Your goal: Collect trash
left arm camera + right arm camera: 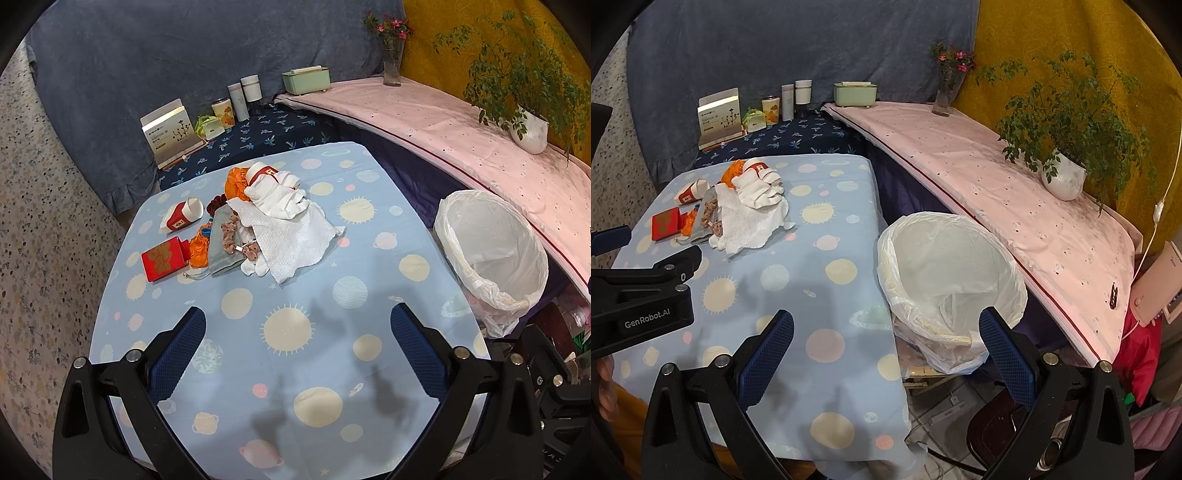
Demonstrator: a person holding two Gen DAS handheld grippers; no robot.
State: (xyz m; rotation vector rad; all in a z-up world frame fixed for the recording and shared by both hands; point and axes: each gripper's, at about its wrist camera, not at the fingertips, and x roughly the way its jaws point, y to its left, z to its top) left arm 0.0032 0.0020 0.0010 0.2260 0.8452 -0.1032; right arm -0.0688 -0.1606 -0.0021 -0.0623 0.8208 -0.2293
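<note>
Your left gripper (pixel 297 332) and right gripper (pixel 886 332) gape empty. The trash pile (pixel 258 225) lies left of the lined bin (pixel 951 280), so drops stay short.

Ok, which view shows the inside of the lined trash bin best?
The right wrist view: the trash bin sits near centre, its mouth facing the camera, liner visible down inside. The left wrist view has the bin at its right edge, more side-on, showing less of the inside.

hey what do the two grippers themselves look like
Both match: black plastic frames with silver screws, and two fingers faced with dark blue textured pads. The left gripper shows white "GenRobot.AI" lettering on its side in the right wrist view. The right gripper shows no lettering.
</note>
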